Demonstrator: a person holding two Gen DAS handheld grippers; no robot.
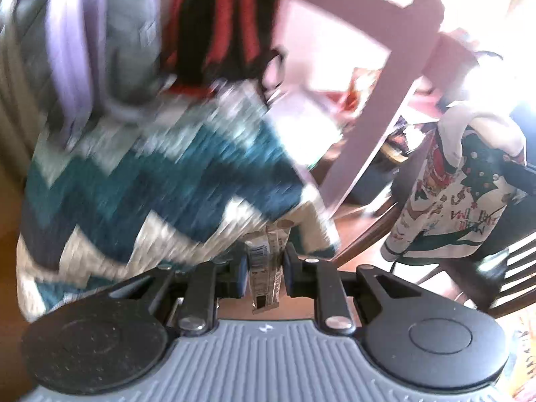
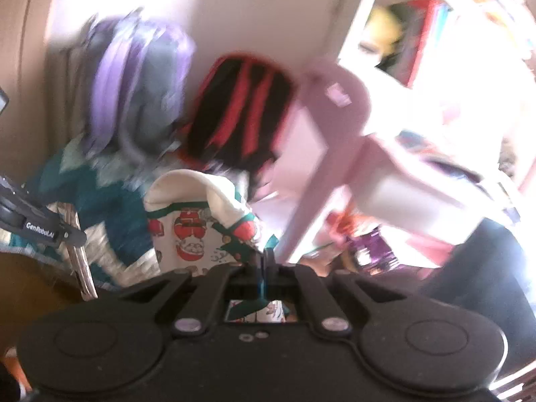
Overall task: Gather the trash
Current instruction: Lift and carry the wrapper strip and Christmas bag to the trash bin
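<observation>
The left gripper [image 1: 265,268] has its fingers clenched on a crumpled wrapper [image 1: 266,261], a thin silvery-brown strip with a barcode and small print, hanging upright in front of a teal zigzag blanket [image 1: 150,174]. The right gripper [image 2: 264,268] has its fingers pinched tight on a white Christmas-print bag [image 2: 187,231] with red figures and green trim, which hangs from them in mid-air.
</observation>
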